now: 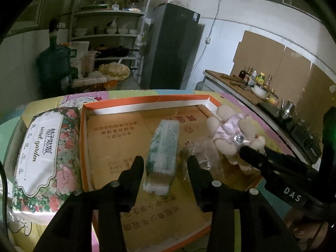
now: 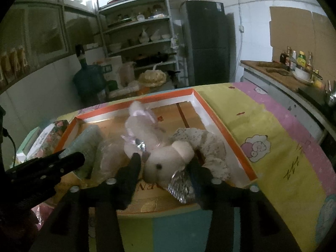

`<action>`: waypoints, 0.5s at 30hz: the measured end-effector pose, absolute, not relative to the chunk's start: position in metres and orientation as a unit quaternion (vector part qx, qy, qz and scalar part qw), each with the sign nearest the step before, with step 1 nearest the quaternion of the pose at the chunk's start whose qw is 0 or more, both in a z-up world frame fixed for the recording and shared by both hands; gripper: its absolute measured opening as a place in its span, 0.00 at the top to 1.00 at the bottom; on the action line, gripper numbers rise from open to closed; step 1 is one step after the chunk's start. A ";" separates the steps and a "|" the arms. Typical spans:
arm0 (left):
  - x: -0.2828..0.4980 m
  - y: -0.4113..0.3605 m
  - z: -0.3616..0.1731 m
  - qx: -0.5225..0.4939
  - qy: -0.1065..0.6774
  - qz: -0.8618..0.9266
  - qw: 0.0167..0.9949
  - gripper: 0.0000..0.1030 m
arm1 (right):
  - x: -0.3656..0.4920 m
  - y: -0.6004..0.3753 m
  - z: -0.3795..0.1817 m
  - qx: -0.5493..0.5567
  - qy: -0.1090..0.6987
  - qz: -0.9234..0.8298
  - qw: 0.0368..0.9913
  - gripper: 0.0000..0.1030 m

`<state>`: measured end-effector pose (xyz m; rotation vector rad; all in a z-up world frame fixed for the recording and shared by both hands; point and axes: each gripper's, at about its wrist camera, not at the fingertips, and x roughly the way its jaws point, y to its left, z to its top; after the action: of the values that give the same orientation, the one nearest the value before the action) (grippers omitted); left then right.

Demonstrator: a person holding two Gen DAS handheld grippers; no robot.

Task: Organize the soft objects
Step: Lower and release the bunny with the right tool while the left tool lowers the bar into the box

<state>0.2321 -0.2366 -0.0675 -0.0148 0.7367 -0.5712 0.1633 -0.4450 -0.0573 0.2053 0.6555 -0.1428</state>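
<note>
Left gripper point(image 1: 166, 168): standing parted, released, straddling the near end of the small tissue pack point(image 1: 162, 154), pads not pressing. Pack: narrow, white with pale green print, lying lengthwise at 12 o'clock inside the orange-rimmed tray point(image 1: 147, 100).

Right gripper point(image 2: 164, 168): standing parted, released, flanking the head of the plush toy point(image 2: 166, 157) without squeezing. Toy: cream, dark eye, lilac dress with a shiny gem, lying in the same tray point(image 2: 218, 124).

Lying crumpled between pack and toy: clear plastic bag point(image 1: 201, 149). Lying at 2 o'clock of the toy: frilly floral cloth point(image 2: 212, 147). Resting outside the tray at 10 o'clock: large floral tissue pack point(image 1: 45, 157).
</note>
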 end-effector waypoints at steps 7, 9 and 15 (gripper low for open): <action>0.227 -0.232 -0.060 -0.021 0.342 -0.292 0.893 0.50 | 0.159 -0.447 -0.057 0.112 0.316 -0.071 0.940 0.44; 0.225 -0.231 -0.059 -0.021 0.340 -0.294 0.893 0.50 | 0.158 -0.446 -0.056 0.112 0.315 -0.072 0.940 0.44; 0.219 -0.227 -0.055 -0.026 0.337 -0.300 0.892 0.50 | 0.154 -0.445 -0.056 0.116 0.314 -0.075 0.939 0.43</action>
<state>0.2194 -0.2268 -0.0554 -0.0534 0.6994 -0.6215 0.1543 -0.4449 -0.0558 0.2364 0.6401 -0.1535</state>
